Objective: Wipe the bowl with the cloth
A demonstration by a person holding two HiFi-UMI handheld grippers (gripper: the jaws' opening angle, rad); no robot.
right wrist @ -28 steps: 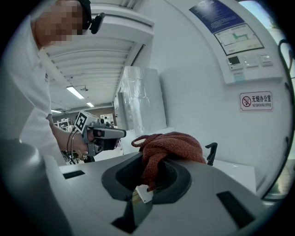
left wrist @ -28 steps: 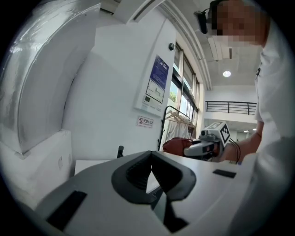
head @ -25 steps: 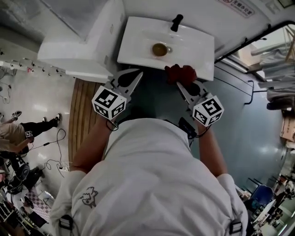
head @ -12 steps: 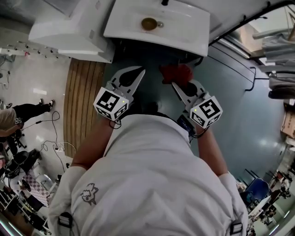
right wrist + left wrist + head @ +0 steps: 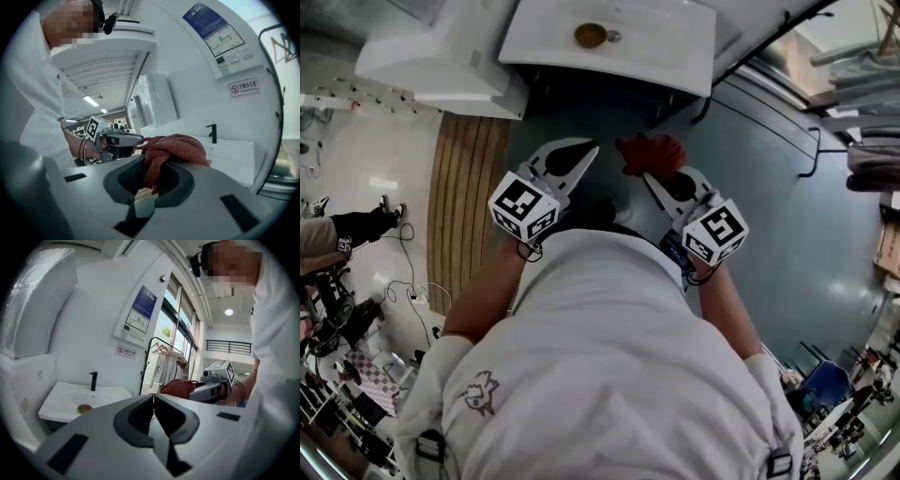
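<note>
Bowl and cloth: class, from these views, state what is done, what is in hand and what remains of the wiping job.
Done: the red cloth is clamped in the right gripper. In hand: it is held short of the sink; the left gripper is shut, empty. Left: the bowl sits in the sink, apart from the cloth, so wiping probably remains, though no view shows whether it is clean.

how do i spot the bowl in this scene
Find the white rectangular washbasin at the top of the head view. In its hollow sits the small round brown bowl, the only brown thing on that white surface.
</note>
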